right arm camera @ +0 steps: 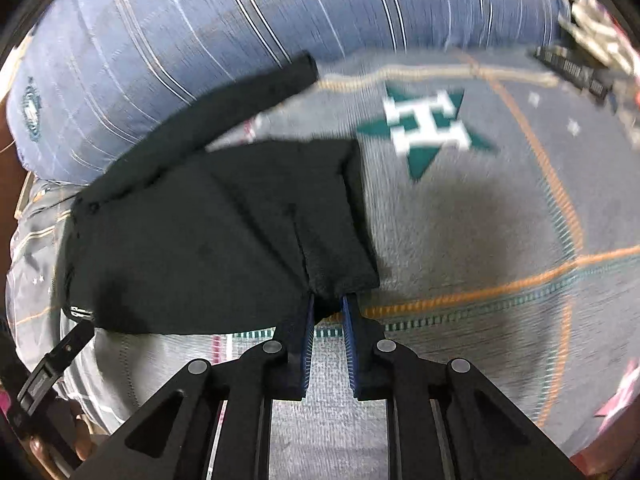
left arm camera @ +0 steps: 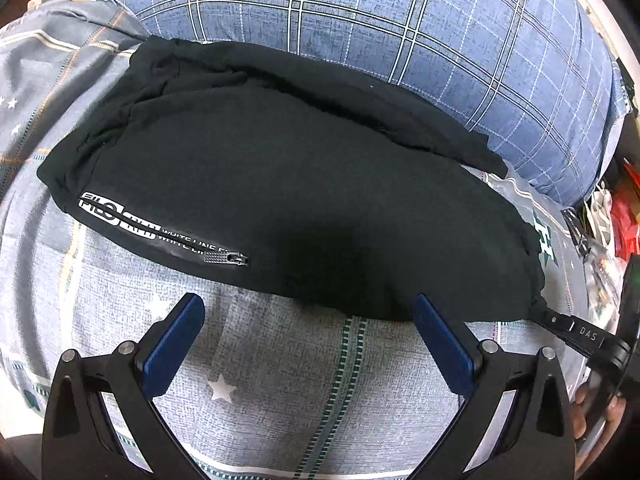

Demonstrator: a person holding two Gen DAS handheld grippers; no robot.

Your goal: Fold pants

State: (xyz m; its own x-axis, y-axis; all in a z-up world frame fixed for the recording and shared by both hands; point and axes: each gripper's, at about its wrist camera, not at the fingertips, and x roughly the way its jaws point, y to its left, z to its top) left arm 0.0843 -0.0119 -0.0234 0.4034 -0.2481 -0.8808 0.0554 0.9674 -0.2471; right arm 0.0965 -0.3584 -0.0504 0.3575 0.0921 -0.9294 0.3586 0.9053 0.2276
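1. Lying crosswise ahead of both hands, the black pants (left arm camera: 288, 184) stretch left to right on the bed (left arm camera: 248, 364), already doubled over, zip pocket toward the left end.
2. The right hand-held gripper (right arm camera: 327, 304) is clamped on the near hem corner at the pants' right end, so it is the nearer one.
3. The left hand-held gripper (left arm camera: 308, 312) hovers spread wide just short of the near edge, holding nothing.
4. A blue plaid pillow (left arm camera: 400, 20) crowds the far side; clutter sits off right.
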